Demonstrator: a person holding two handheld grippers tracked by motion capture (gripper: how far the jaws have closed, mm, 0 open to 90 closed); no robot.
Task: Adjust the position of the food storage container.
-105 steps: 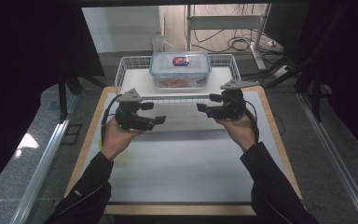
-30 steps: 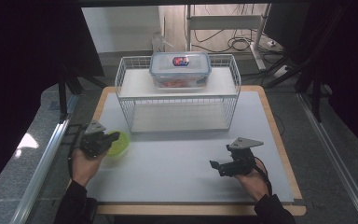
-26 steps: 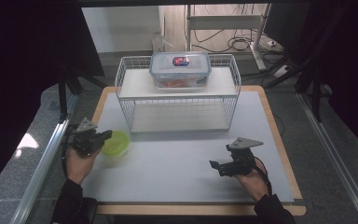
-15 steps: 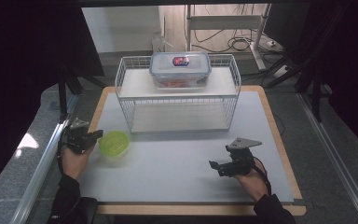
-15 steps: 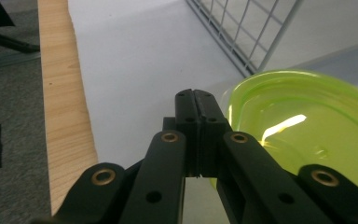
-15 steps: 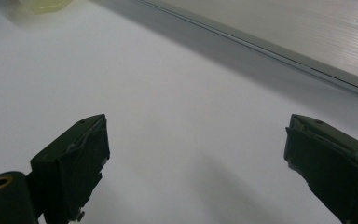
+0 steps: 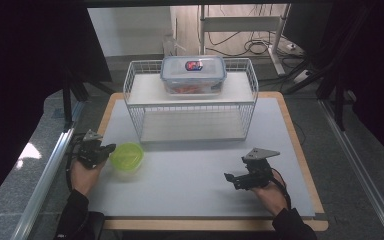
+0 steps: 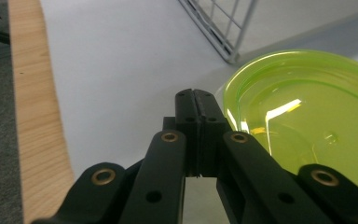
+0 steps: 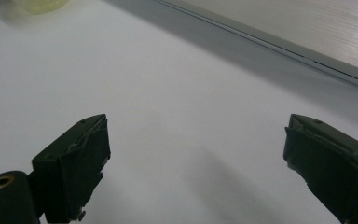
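At the frame's lower left, the left tool [image 7: 102, 149], pinched shut and empty, rests beside the green lid [image 7: 126, 156], seemingly to nudge it; the right tool [image 7: 235, 179] waits wide.

Bowl [image 7: 126, 156]: translucent lime green. Grippers [image 7: 96, 151] [image 7: 240, 179]: black. Mat [image 7: 190, 175]: pale grey. Rack [image 7: 190, 107]: white wire. Box [image 7: 193, 75]: clear, red label. Table [image 7: 30, 130]: light wood grain.

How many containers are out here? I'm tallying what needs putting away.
2. A clear lidded box sits on top of the wire rack. A green bowl rests on the mat, beside the shut left gripper. Nothing else seems hidden.
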